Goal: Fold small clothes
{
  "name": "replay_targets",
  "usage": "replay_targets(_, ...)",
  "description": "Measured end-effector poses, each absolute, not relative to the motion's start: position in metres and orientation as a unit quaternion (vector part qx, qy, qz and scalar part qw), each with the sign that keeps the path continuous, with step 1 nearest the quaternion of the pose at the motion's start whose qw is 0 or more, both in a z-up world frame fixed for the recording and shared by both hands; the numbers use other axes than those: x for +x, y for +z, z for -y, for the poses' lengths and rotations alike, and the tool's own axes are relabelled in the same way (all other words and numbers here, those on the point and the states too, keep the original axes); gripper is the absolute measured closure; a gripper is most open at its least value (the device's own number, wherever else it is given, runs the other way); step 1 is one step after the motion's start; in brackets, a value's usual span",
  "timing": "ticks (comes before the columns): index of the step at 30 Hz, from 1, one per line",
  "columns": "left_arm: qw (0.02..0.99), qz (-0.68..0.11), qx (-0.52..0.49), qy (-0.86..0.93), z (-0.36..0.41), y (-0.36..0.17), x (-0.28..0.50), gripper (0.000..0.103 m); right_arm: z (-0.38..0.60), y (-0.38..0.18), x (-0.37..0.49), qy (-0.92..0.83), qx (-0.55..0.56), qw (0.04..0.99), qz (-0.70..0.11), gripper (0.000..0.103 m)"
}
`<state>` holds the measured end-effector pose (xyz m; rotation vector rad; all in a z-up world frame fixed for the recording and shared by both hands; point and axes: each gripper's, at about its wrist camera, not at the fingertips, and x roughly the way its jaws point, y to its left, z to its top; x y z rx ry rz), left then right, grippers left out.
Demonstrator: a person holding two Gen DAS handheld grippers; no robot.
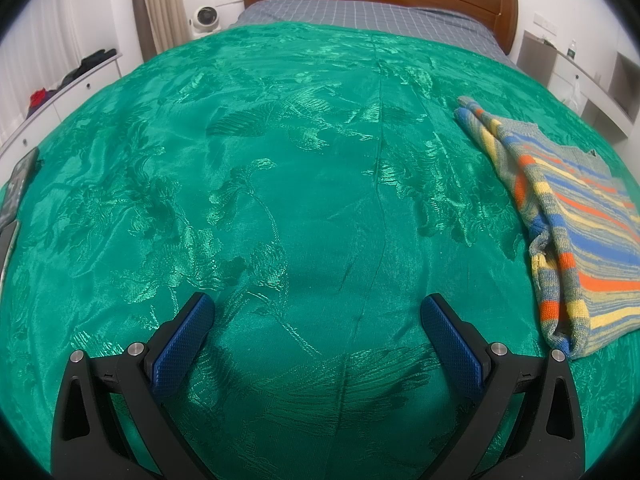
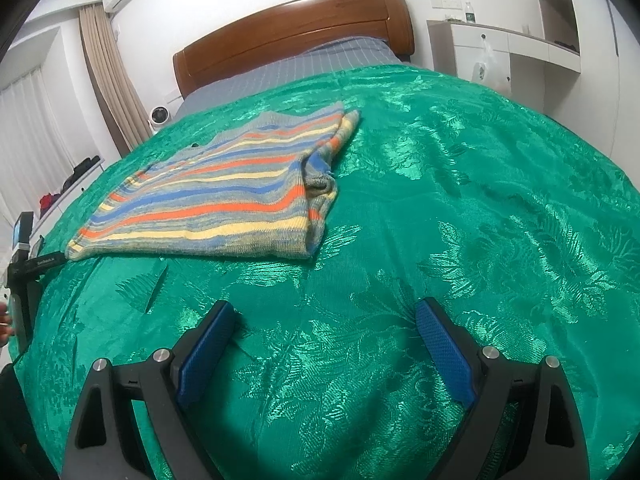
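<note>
The folded sweater (image 2: 224,196) lies on the bedspread (image 2: 440,200), headboard (image 2: 292,36) behind.

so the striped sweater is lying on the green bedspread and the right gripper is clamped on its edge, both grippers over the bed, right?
Not quite. The right gripper is open and holds nothing; the right wrist view shows the striped sweater lying apart from it on the green bedspread. The rest holds.

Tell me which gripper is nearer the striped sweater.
Neither is clearly nearer. The left gripper is open over bare bedspread, with the striped sweater to its right. The right gripper is open, with the sweater ahead to its left. Neither touches it.
</note>
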<state>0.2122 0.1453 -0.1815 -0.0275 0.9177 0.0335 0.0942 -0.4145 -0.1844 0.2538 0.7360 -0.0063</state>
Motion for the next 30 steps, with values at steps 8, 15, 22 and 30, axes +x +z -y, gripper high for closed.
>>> replay_targets(8,0.897,-0.442,-0.016,0.014,-0.1455,-0.1812,0.2117,0.0,0.4236,-0.1852,0.0899,0.018,0.157,0.927,-0.341,0.011)
replay_targets(15,0.897,-0.442,-0.015,0.014,-0.1451,-0.1811,0.2117,0.0,0.4253,-0.1852,0.0892,0.025,0.166,0.926,-0.337,0.011)
replay_targets(22,0.897,-0.442,-0.014,0.015,-0.1446,-0.1809,0.2116,0.0,0.4247,-0.1861,0.089,0.022,0.162,0.926,-0.34,0.011)
replay_targets(30,0.887,-0.462,-0.021,0.009,-0.1444,-0.179,0.2179,0.0,0.4228,-0.1866,0.0903,0.018,0.158,0.926,-0.343,0.011)
